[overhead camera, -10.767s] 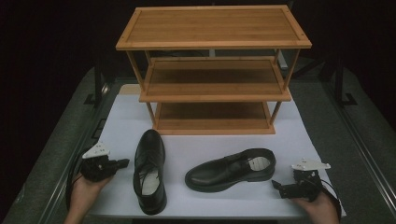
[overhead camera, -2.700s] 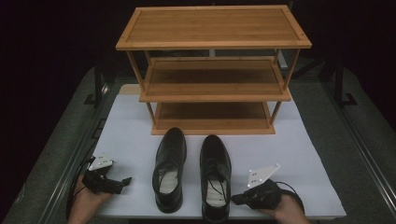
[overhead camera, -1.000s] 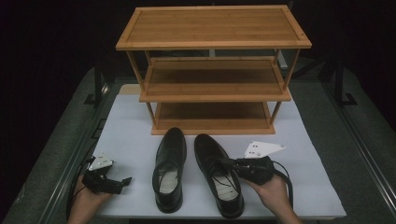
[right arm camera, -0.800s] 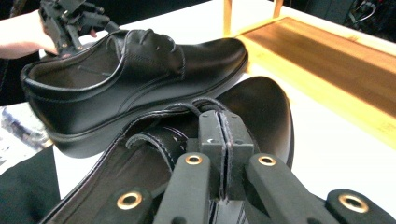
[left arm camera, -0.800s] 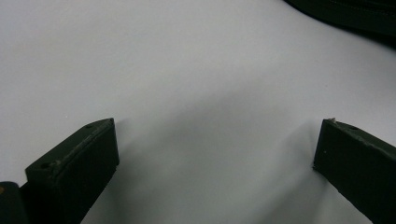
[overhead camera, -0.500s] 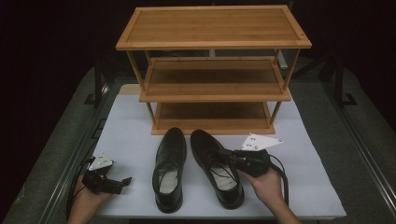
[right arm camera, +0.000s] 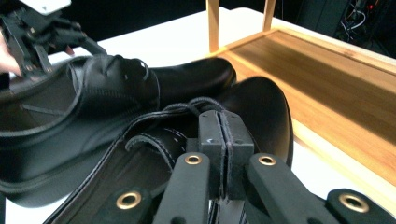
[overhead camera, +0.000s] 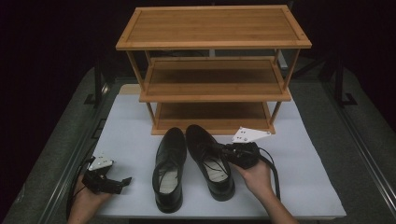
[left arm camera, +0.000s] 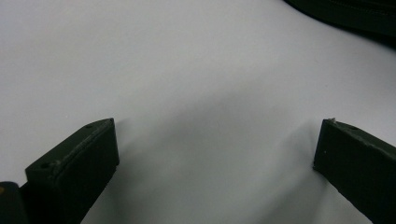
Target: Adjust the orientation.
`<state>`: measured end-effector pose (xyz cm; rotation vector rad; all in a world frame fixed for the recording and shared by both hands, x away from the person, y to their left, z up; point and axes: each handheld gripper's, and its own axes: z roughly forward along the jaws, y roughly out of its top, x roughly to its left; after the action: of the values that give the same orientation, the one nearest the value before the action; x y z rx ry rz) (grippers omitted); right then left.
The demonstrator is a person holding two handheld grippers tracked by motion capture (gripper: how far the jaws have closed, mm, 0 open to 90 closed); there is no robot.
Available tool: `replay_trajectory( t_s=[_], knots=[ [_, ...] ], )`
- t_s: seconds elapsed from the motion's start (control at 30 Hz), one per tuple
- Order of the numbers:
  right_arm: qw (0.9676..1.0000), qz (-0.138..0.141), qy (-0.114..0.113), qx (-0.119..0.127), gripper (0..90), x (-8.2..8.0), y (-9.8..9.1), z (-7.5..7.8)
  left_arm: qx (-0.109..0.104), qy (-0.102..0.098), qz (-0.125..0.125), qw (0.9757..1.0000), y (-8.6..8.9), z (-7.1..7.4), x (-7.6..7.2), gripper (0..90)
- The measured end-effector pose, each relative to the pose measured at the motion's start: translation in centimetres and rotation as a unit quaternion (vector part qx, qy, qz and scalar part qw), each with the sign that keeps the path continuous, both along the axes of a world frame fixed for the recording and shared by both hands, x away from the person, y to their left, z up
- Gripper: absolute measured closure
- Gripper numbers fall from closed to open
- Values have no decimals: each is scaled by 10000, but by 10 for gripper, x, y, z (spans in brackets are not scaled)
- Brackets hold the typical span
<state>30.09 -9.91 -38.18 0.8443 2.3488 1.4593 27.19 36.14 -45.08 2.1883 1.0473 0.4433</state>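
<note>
Two black leather lace-up shoes lie side by side on the white mat (overhead camera: 299, 186), toes toward the wooden shoe rack (overhead camera: 212, 28). My right gripper (overhead camera: 220, 150) is shut on the lace-side edge of the right shoe (overhead camera: 198, 140); in the right gripper view its jaws (right arm camera: 225, 122) pinch that shoe's upper (right arm camera: 261, 98), with the rack's bottom shelf (right arm camera: 327, 79) just beyond. The left shoe (overhead camera: 169, 163) rests free beside it. My left gripper (overhead camera: 122, 180) sits low on the mat at the near left, open; between its jaws (left arm camera: 217, 128) is bare mat.
The rack has three shelves, and its bottom shelf (overhead camera: 212, 114) stands just past the shoe toes. Dark grey table edges and rails (overhead camera: 355, 130) flank the mat. The left shoe (right arm camera: 116, 84) and the left gripper (right arm camera: 37, 32) appear far off in the right gripper view.
My right gripper has carried the right shoe a little farther toward the rack and closer to the left shoe. The left hand and left shoe have stayed put.
</note>
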Motion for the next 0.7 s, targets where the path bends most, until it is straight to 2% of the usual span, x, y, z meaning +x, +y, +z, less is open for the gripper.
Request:
replay_trajectory(
  t_s=[0.1, 0.13, 0.17, 0.2, 0.23, 0.3, 0.33, 0.37, 0.57, 0.67, 0.7],
  knots=[
    [10000, -20, -1, -94, 866, -2, -1, -3, 1, -4, 0, 10000, 0, 0, 0, 0],
    [10000, 7, 34, -82, 824, -2, -5, -4, 2, -2, -1, 10000, 0, 0, 0, 0],
    [10000, 7, 34, -82, 824, -2, -5, -4, 2, -2, -1, 10000, 0, 0, 0, 0],
    [9999, 29, 71, -82, 744, -2, -7, -3, -1, -3, 2, 10000, 0, 0, 0, 0],
    [9999, 48, 84, -137, 713, -3, -7, -3, -1, -5, 1, 10000, 0, 0, 0, 0],
    [9998, 33, 90, -171, 699, -4, -7, -2, -1, -6, 1, 10000, 0, 0, 0, 0],
    [9998, 58, 104, -166, 673, -4, -8, -2, -4, -7, 3, 10000, 0, 0, 0, 0],
    [9998, 53, 128, -136, 608, -5, -10, 0, -4, -12, 4, 10000, 0, 0, 0, 0],
    [9998, 86, 189, -39, 541, -7, -16, 4, 1, 6, 22, 10000, 0, 1, 0, 0],
    [9998, 91, 195, 20, 453, -8, -18, 7, -30, 20, 56, 10000, -5, 6, -1, 0],
    [9998, 91, 195, 20, 453, -8, -18, 7, -30, 20, 56, 10000, -5, 6, -1, 0]
  ],
)
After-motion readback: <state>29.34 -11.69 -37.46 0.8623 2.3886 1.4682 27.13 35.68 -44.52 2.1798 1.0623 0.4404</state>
